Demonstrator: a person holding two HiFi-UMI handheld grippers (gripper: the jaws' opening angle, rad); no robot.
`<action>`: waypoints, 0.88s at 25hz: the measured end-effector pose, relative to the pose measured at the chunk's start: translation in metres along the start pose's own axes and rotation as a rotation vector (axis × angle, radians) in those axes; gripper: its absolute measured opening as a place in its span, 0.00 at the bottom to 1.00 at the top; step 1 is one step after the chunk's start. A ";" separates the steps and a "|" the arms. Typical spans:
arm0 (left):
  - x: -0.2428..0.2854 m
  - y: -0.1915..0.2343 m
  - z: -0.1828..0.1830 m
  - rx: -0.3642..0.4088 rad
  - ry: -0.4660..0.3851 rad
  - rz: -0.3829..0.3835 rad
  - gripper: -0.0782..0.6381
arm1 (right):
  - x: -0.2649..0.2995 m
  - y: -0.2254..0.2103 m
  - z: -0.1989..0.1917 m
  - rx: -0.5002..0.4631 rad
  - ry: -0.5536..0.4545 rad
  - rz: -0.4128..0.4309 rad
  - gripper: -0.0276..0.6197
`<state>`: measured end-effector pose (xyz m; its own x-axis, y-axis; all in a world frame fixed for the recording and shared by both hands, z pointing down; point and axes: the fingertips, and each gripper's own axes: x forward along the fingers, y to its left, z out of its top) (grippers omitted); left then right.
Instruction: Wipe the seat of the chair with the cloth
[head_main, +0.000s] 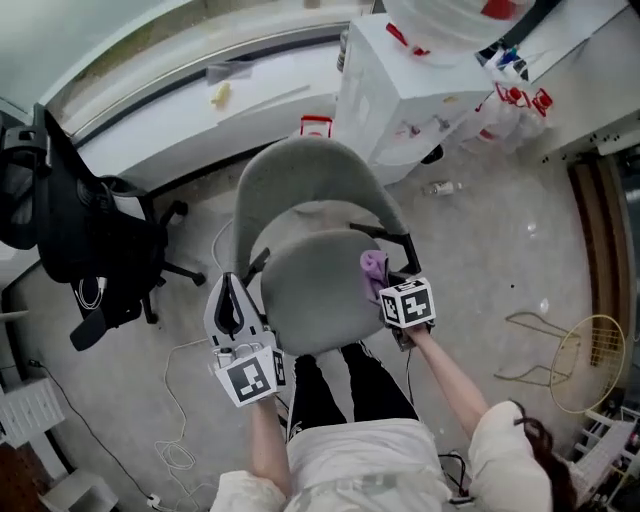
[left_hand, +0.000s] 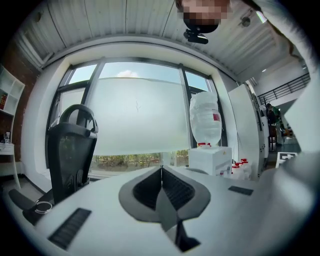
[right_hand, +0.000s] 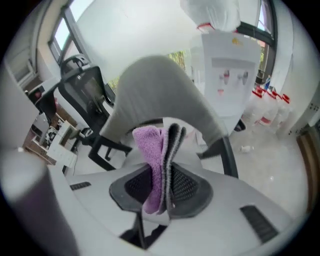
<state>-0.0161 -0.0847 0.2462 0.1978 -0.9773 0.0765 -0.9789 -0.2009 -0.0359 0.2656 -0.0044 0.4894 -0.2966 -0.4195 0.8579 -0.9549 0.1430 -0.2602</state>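
While pinched, cloth (right_hand: 151, 150) between right fingers (right_hand: 186, 186)

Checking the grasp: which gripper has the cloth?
The right gripper, shut on the purple cloth over the grey chair; the left gripper is shut, empty.

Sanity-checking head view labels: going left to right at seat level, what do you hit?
black office chair → left hand-held gripper → grey chair seat → purple cloth → gold wire basket
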 end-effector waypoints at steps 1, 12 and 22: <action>-0.004 -0.001 0.017 -0.001 -0.006 -0.005 0.13 | -0.016 0.018 0.023 -0.005 -0.049 0.015 0.18; -0.024 0.018 0.197 0.040 -0.214 0.032 0.13 | -0.194 0.164 0.227 -0.163 -0.585 0.082 0.18; -0.049 0.022 0.234 0.032 -0.274 0.023 0.13 | -0.287 0.231 0.264 -0.318 -0.859 0.069 0.18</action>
<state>-0.0352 -0.0574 0.0085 0.1864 -0.9625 -0.1972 -0.9820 -0.1765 -0.0668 0.1270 -0.0876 0.0664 -0.3821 -0.9048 0.1878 -0.9239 0.3787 -0.0551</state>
